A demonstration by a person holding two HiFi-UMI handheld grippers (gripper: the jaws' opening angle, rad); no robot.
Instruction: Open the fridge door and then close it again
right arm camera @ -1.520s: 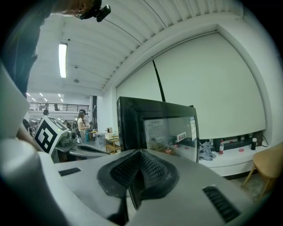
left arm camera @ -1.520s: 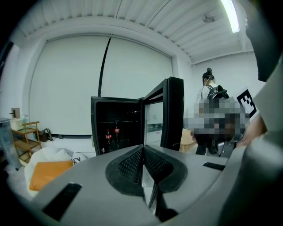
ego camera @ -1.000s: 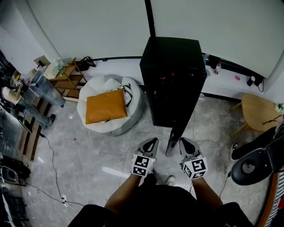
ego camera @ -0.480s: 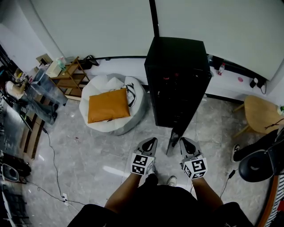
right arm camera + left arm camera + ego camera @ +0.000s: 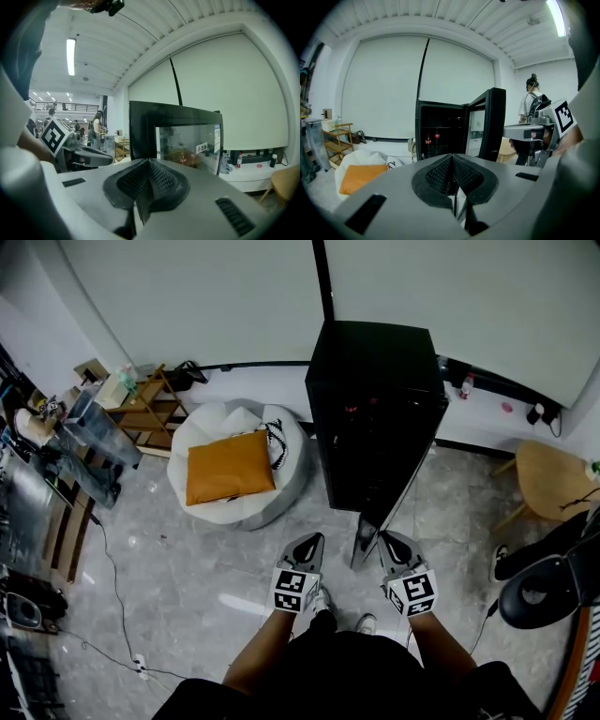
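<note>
Left gripper (image 5: pixel 452 158) is holding its jaws pressed together on nothing, and right gripper (image 5: pixel 149 161) is doing the same, pads meeting with nothing between them. In the head view they are hanging side by side in front of the person. They are flanking the free edge of the door (image 5: pixel 365 540), each near it but, as far as I can judge, not touching it.

The door is standing swung wide out from the fridge (image 5: pixel 375 409), its edge pointing back at the person. The left gripper view is looking past the door's inner side into the dark cabinet, where bottles (image 5: pixel 431 139) are standing on a shelf. The right gripper view is facing the door's outer glass. So opening looks done and closing is what is waiting. A beanbag (image 5: pixel 234 470) is lying well apart to the left, out of the door's path.

Several things could go wrong from here:
- The left gripper is sitting on the cabinet side, so a push from the right could be trapping it between door and fridge unless it is pulled clear first.
- Shut jaw tips pressing on smooth glass could be skidding off sideways.
- A hard shove could be slamming the door, rattling or toppling the bottles.
- A weak shove could be leaving the door ajar.
</note>
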